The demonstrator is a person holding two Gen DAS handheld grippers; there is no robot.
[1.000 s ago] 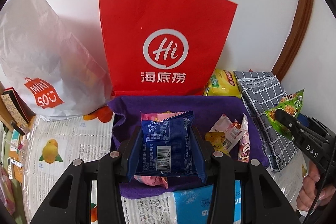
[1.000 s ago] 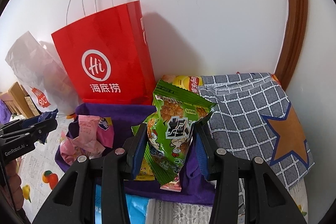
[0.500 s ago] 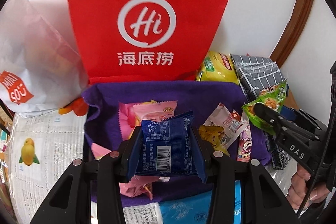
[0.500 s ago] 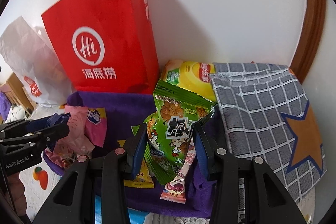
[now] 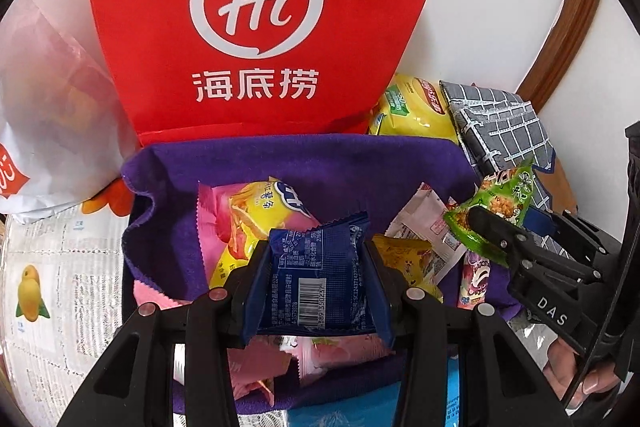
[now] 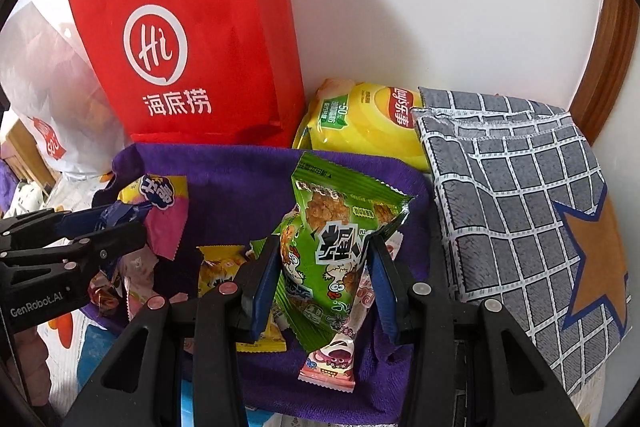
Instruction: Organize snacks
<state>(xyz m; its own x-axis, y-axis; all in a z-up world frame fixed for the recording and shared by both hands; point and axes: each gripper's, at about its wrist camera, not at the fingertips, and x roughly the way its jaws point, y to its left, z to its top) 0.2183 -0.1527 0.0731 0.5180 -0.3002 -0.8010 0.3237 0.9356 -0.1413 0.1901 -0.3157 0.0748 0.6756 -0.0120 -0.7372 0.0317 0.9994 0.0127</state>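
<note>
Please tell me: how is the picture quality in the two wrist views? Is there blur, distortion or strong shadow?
Left wrist view: sharp at the centre, the barcode on the blue packet is readable; fisheye bends the red bag outward. Right wrist view: also sharp; the red bag throws a soft shadow on the white wall; the edges are vignetted black.

Two grippers: the left gripper [image 5: 316,283] holds one blue packet [image 5: 318,279], the right gripper [image 6: 324,283] one green packet [image 6: 340,247]. One purple cloth [image 6: 240,183], one red paper bag [image 5: 260,27], one white plastic bag [image 5: 52,99], one yellow chip bag [image 6: 368,123], one checked grey cloth [image 6: 520,207].
</note>
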